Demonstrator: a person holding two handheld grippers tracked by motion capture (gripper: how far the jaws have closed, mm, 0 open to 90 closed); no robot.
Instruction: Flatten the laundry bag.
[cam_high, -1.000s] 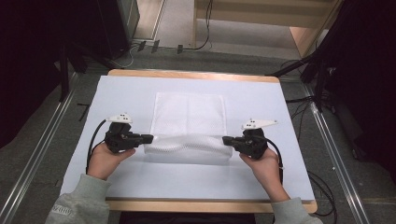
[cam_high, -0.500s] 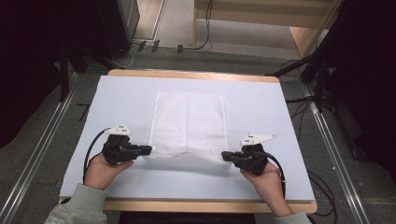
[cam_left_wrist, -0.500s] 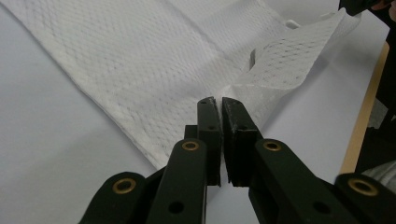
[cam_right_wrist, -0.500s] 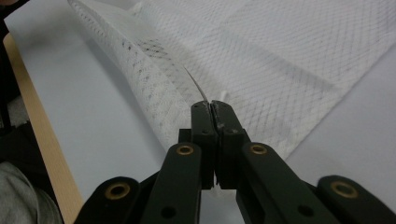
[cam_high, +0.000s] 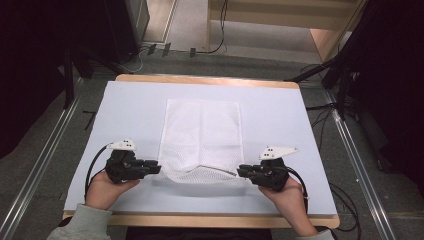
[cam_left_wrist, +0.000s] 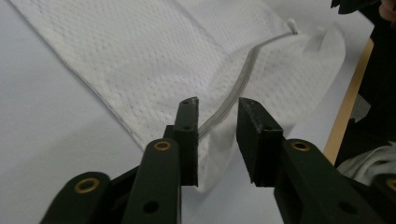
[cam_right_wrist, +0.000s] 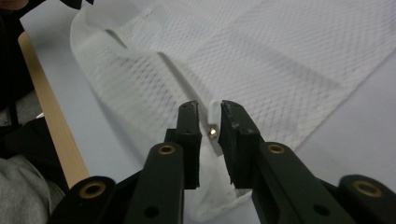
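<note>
One table (cam_high: 125, 95) with a pale blue top and a wooden edge takes up the middle of the high view, with grey floor and metal rails to either side. On it lies one white mesh bag (cam_high: 202, 135), spread flat and roughly centred, its long side running away from the person; its near end is lifted and rumpled where the two grippers meet it. One zip (cam_left_wrist: 238, 86) runs along that near end as a single grey curved line, and its small pull (cam_right_wrist: 212, 132) shows as one brass-coloured bead.

Two forearms in grey sleeves come in from the bottom edge, one hand on each tool. The left gripper (cam_high: 154, 167) sits at the bag's near left corner, pointing inward. Its jaws have just been opening and now stand moderately apart; the corner of the mesh and the end of the zip lie in the gap, the cloth against the left-hand jaw and clear of the other, so nothing is pinched. The right gripper (cam_high: 243, 171) sits at the near right corner, facing the left one. Its jaws have also just been opening and stand narrowly parted, with the zip pull and a fold of white cloth between them, loose rather than squeezed.
</note>
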